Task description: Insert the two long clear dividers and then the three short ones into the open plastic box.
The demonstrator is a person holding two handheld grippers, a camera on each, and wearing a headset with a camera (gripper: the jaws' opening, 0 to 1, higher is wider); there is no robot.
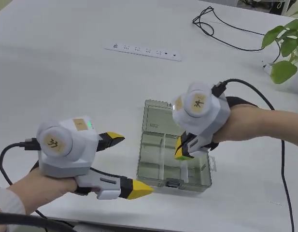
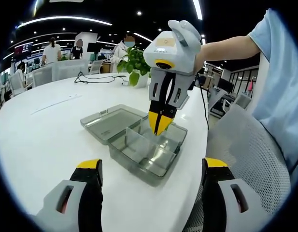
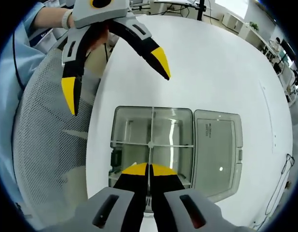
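**Right gripper**: the jaws are together, tips pointing down into the box. In the right gripper view a thin clear divider runs straight out from the slit between the yellow tips, and the jaws are clamped on its upper edge. This divider stands upright in the box and runs along its middle. A cross divider meets it at a right angle just ahead of the tips. The left gripper view shows the same tips closed to a point inside the box, against an upright clear wall.

**Left gripper**: the jaws are wide apart with nothing between them. It is held level above the table. Its tips are near the box side that faces it, not touching it. The right gripper is directly ahead of it, over the box.

**Box**: it rests flat on the table, under the right gripper and in front of the left gripper's open jaws. The lid lies open and flat, joined to the box on the side to the right of the right gripper's jaws in that gripper's own view.

**Surroundings**: beyond both grippers, well apart from the box, a power strip lies on the table. A black cable and a plant are farther off, on the right gripper's side.
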